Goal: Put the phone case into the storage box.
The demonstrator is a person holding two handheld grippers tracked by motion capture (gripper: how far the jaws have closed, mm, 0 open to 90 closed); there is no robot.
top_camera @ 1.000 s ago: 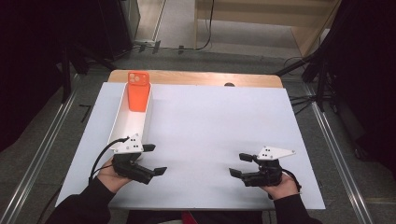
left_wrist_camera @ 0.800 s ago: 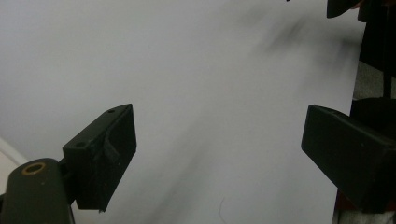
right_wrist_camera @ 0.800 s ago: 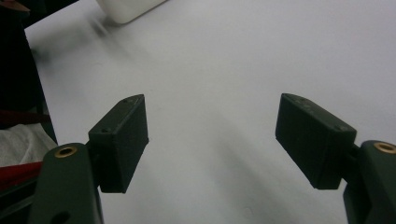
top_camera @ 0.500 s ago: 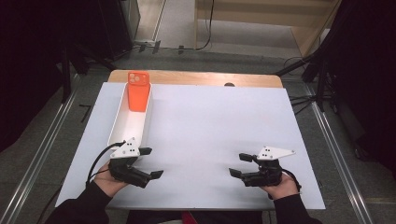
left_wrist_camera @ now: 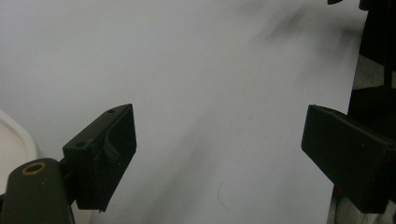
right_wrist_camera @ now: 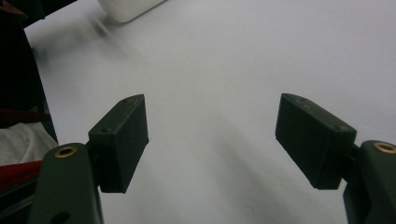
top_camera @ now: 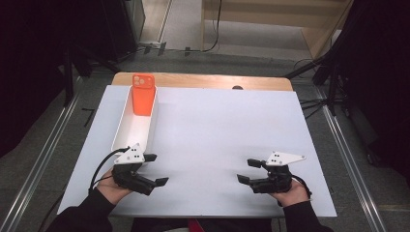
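An orange phone (top_camera: 143, 87) leans upright at the far end of a long white tray (top_camera: 124, 126) on the left of the white table. My left gripper (top_camera: 155, 169) rests near the table's front edge, just in front of the tray's near end. Its jaws are open and hold nothing, pointing right. In the left gripper view the left gripper (left_wrist_camera: 219, 154) spans bare white table, and a corner of the tray (left_wrist_camera: 14, 140) shows at the left. My right gripper (top_camera: 247, 170) sits at the front right, open and pointing left. The right gripper (right_wrist_camera: 212, 140) has only table between its jaws.
The white table top (top_camera: 222, 125) lies on a wooden board (top_camera: 203, 81) that shows along the far edge. Metal rails (top_camera: 43, 159) run down both sides. Dark stands and cables (top_camera: 333, 72) crowd the floor beyond. The tray's near end (right_wrist_camera: 128, 7) appears at the top of the right gripper view.
The left gripper has drawn back a little toward the person and the front edge. The right gripper has stayed in place.
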